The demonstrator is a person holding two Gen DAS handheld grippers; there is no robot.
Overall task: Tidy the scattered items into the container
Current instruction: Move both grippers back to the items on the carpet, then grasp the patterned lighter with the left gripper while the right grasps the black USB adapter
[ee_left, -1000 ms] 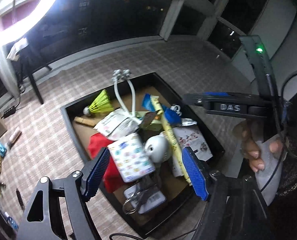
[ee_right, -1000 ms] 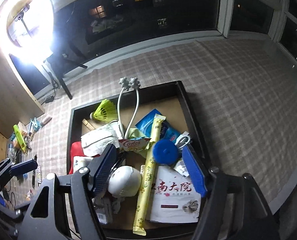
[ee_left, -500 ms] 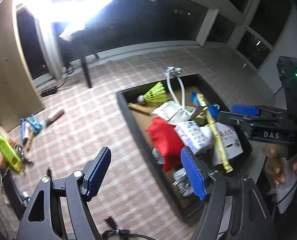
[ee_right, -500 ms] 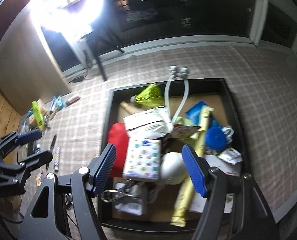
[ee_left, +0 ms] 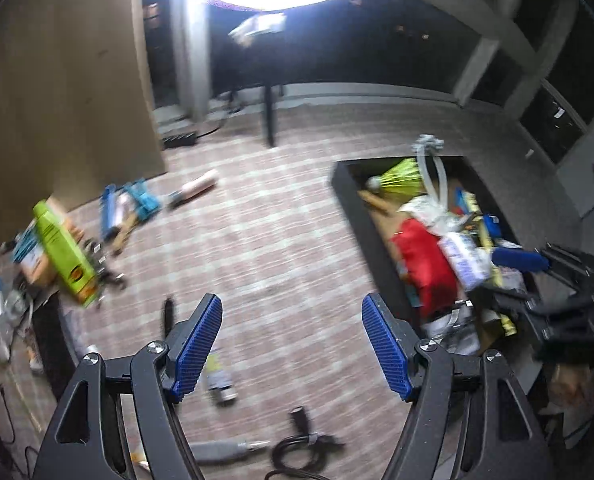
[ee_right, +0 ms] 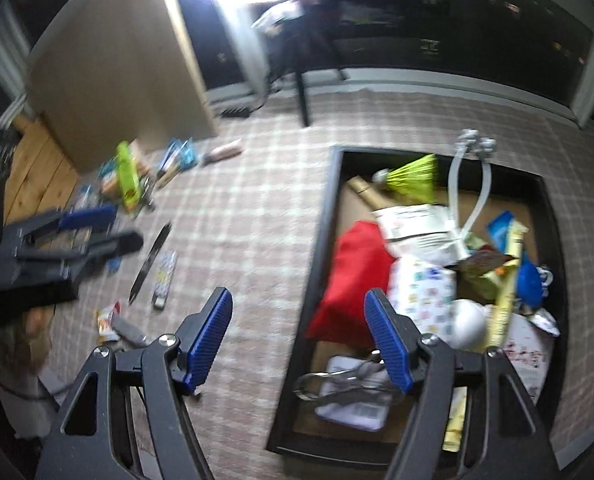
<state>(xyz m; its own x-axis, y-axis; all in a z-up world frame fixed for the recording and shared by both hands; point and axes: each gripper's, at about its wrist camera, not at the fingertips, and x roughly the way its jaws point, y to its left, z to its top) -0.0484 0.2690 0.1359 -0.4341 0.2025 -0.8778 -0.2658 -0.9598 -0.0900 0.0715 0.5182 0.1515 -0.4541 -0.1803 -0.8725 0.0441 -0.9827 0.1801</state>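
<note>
Left wrist view: left gripper (ee_left: 291,346) empty, jaws wide apart, above the checked carpet (ee_left: 281,240).
Container: black tray (ee_left: 351,204) at 2 o'clock, heaped; red cloth (ee_left: 425,264) and yellow shuttlecock (ee_left: 401,176) inside.
Scattered items: green bottle (ee_left: 65,252) at 9 o'clock, blue clips (ee_left: 129,204) at 10 o'clock, small bottle (ee_left: 219,378) just beyond the fingertips; all blurred.
Right wrist view: right gripper (ee_right: 299,338) empty, jaws spread, over the tray's left wall (ee_right: 321,240).
Tray contents: white ball (ee_right: 469,324), patterned packet (ee_right: 425,296).
Carpet, 9 o'clock: black pen (ee_right: 151,258).
</note>
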